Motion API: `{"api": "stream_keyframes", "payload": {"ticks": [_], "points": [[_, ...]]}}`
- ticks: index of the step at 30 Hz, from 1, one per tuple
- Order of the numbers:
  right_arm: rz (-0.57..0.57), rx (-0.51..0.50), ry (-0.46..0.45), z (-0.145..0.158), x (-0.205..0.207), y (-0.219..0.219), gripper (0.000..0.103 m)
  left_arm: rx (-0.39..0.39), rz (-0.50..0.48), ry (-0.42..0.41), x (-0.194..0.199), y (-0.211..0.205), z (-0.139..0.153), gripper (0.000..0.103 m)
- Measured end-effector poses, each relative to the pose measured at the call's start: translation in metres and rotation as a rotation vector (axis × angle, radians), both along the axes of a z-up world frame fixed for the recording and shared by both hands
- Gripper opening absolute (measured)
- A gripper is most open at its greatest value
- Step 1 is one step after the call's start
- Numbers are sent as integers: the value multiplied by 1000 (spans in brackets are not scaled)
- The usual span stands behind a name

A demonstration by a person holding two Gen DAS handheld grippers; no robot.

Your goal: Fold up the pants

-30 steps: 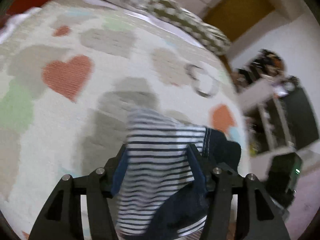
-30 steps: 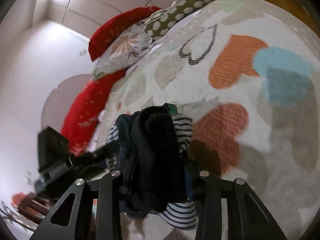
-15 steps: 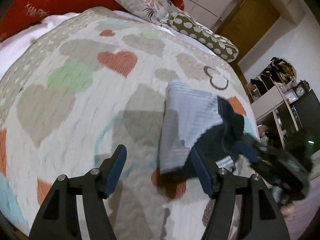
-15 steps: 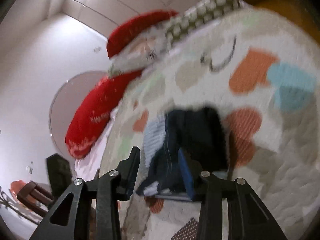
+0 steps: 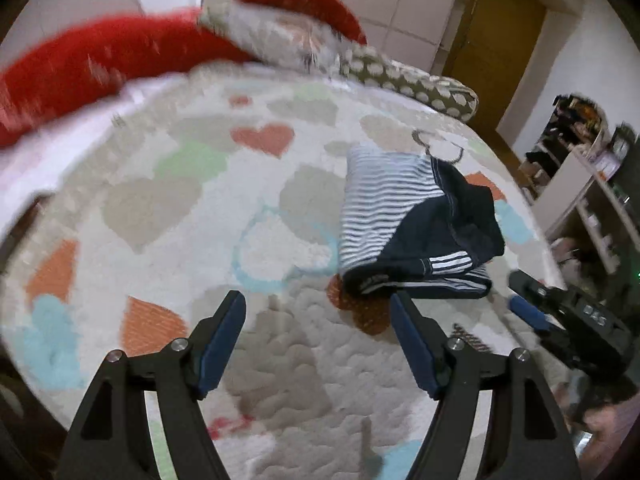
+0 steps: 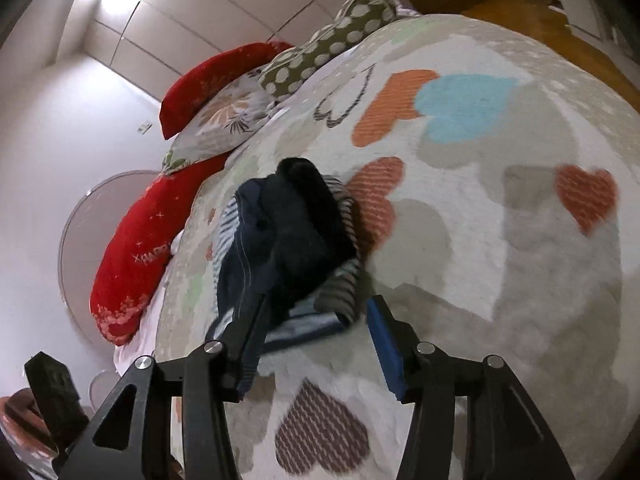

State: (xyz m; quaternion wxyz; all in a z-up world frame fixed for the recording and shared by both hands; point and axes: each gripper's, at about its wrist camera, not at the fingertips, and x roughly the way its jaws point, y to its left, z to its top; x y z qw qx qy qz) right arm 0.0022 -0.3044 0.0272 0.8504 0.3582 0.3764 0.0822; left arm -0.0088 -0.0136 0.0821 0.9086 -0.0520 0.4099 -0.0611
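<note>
The pants (image 5: 412,224) lie folded in a compact bundle on the heart-patterned bedspread (image 5: 168,208); they are navy with a white-and-navy striped part. In the right wrist view the bundle (image 6: 288,240) lies just beyond the fingers. My left gripper (image 5: 316,336) is open and empty, pulled back from the bundle, which lies ahead to its right. My right gripper (image 6: 312,332) is open and empty, with its left finger at the bundle's near edge. The right gripper also shows in the left wrist view (image 5: 560,320) at the right.
Red pillows (image 6: 136,256), a floral pillow (image 6: 224,120) and a dotted pillow (image 6: 332,48) lie at the head of the bed. Shelves with clutter (image 5: 584,184) stand beyond the bed's right edge, near a brown door (image 5: 500,40).
Both grippers have let go of the folded pants and opened. They have drawn back from the bundle, which now rests on the bedspread.
</note>
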Motion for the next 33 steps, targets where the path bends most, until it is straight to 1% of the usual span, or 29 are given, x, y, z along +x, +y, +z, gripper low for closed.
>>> {"api": "stream_keyframes", "payload": {"ticks": [1,2,3,5,6,7,9,13,16,18,22,24,25,26,28,33], "points": [[-19,-20,-2,1,-9,0,56,41,12,-50,-8,-3,5,74],[-35,-48,-6,3,-17,1,56,78,23,-97,-15,-5,11,78],[-46,-73,-10,6,-22,2,56,125,39,-162,-25,-9,19,84],[-72,-146,-20,14,-39,7,57,174,65,-246,-39,-12,30,86],[-80,-172,-24,16,-45,9,59,195,83,-290,-48,-13,37,86],[-89,-205,-28,19,-53,11,61,198,88,-314,-54,-13,42,87],[-105,-263,-34,25,-67,17,62,197,93,-360,-66,-12,52,96],[-102,-338,-42,34,-89,27,64,170,138,-455,-92,0,75,103],[-86,-376,-35,39,-97,41,66,109,155,-510,-109,11,93,103],[-73,-387,-30,42,-102,47,66,74,159,-531,-117,19,104,103],[-51,-419,-33,49,-110,61,67,37,162,-582,-132,27,118,103],[-50,-446,-42,54,-115,66,68,13,134,-587,-136,30,119,103],[-53,-465,-48,57,-119,69,70,14,119,-569,-135,29,118,103],[-58,-482,-49,58,-121,69,70,36,99,-524,-130,26,115,103],[-75,-510,-45,58,-124,70,72,61,61,-461,-122,18,106,103],[-94,-506,6,46,-126,63,72,68,13,-323,-110,3,78,103]]}}
